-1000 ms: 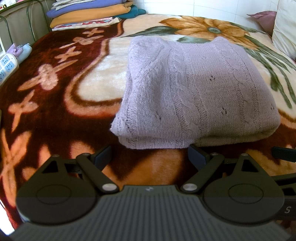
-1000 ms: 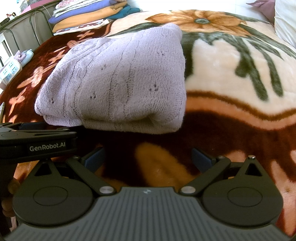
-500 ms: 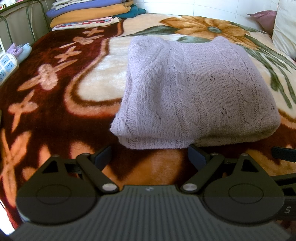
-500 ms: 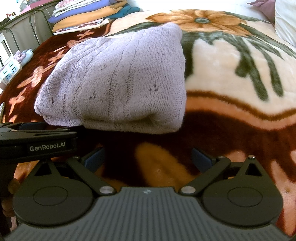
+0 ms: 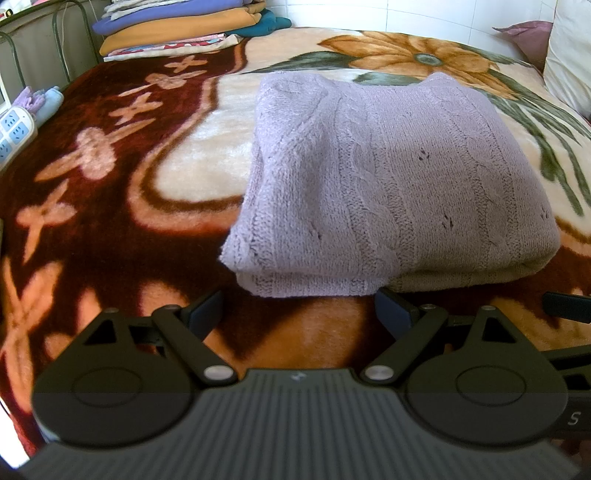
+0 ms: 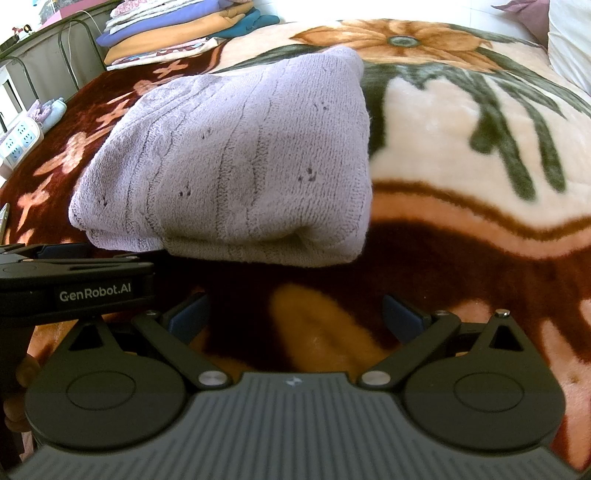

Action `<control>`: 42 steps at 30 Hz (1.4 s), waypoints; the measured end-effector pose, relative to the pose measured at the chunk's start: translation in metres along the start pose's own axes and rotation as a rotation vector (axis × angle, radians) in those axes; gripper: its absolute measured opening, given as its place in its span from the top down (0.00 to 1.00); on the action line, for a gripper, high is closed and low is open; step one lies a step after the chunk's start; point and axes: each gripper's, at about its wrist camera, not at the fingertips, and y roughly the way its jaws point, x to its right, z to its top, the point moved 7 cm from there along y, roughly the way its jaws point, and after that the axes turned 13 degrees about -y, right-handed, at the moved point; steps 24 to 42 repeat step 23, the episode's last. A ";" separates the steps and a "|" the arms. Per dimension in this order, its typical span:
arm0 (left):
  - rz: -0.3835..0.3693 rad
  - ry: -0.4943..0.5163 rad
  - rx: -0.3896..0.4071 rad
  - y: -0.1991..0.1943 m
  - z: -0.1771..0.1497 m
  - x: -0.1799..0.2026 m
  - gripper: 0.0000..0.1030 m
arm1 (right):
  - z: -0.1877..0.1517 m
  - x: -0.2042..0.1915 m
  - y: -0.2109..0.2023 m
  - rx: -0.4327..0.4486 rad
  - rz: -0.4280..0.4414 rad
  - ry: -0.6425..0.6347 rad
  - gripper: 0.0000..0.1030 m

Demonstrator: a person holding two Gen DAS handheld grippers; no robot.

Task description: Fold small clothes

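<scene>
Lilac cable-knit sweater (image 5: 395, 184) lies folded into a thick rectangle on the floral plush blanket (image 5: 110, 221), folded edge toward the cameras, layers visible along that edge. Left gripper (image 5: 299, 310): jaws wide apart, nothing between them, tips just short of the sweater's near edge, not touching. Right gripper (image 6: 295, 314): jaws likewise wide apart and empty, over bare blanket, with the sweater's right corner at about 12 o'clock; sweater body extends toward 10 o'clock in the right wrist view. Stack of folded clothes (image 5: 177, 29) at 11 o'clock at the far edge of the bed. White power strip (image 5: 13, 133) at 9 o'clock by the bed rail. Pillows (image 5: 569, 55) at 2 o'clock
</scene>
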 end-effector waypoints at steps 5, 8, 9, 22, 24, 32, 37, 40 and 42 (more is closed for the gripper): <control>0.000 0.000 0.000 0.000 0.000 0.000 0.12 | 0.000 0.000 0.000 0.000 0.000 0.000 0.01; 0.000 0.000 0.000 0.000 0.000 0.000 0.12 | 0.000 0.000 0.000 0.000 0.000 0.000 0.01; 0.000 0.000 0.000 0.000 0.000 0.000 0.12 | 0.000 0.000 0.000 0.000 0.000 0.000 0.01; -0.008 -0.007 -0.015 -0.002 -0.002 -0.003 0.12 | -0.001 -0.001 -0.001 0.000 0.003 0.001 0.01; -0.009 -0.010 -0.018 -0.002 -0.002 -0.003 0.12 | -0.001 -0.001 -0.002 0.001 0.004 0.003 0.01; -0.009 -0.010 -0.018 -0.002 -0.002 -0.003 0.12 | -0.001 -0.001 -0.002 0.001 0.004 0.003 0.01; -0.009 -0.010 -0.018 -0.002 -0.002 -0.003 0.12 | -0.001 -0.001 -0.002 0.001 0.004 0.003 0.01; -0.009 -0.010 -0.018 -0.002 -0.002 -0.003 0.12 | -0.001 -0.001 -0.002 0.001 0.004 0.003 0.01; -0.009 -0.010 -0.018 -0.002 -0.002 -0.003 0.12 | -0.001 -0.001 -0.002 0.001 0.004 0.003 0.01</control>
